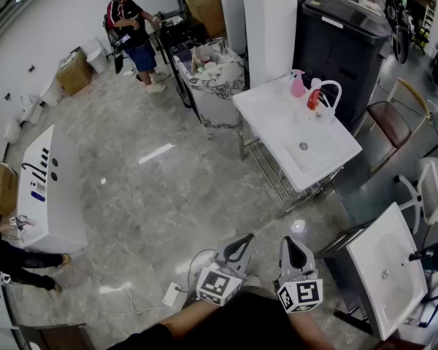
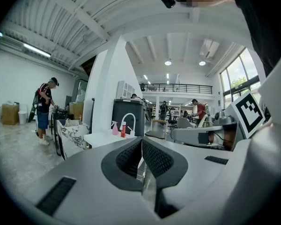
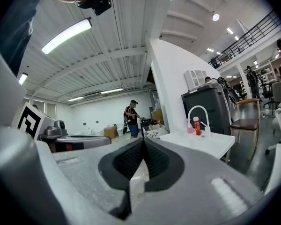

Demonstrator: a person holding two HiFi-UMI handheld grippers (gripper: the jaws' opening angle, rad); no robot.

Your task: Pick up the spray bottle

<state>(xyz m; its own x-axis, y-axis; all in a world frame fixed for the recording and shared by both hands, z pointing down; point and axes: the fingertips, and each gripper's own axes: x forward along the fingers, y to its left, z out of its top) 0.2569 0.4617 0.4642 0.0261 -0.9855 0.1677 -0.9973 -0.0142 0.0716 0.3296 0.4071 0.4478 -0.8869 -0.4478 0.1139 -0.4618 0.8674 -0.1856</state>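
Note:
A pink spray bottle (image 1: 297,84) stands at the back of a white sink counter (image 1: 277,122), next to a red bottle (image 1: 313,98) and a white arched faucet (image 1: 330,92). The spray bottle (image 2: 114,128) shows small and far off in the left gripper view, and the spray bottle (image 3: 190,128) likewise in the right gripper view. My left gripper (image 1: 239,247) and right gripper (image 1: 293,251) are held close to my body, well short of the counter. Both have their jaws together with nothing between them.
A dark cabinet (image 1: 341,39) stands behind the counter. A second white sink (image 1: 387,275) leans at the right. A long white unit (image 1: 47,188) lies at the left. A person (image 1: 135,31) stands by a cart (image 1: 208,71) far back. A cable and plug (image 1: 171,294) lie on the marble floor.

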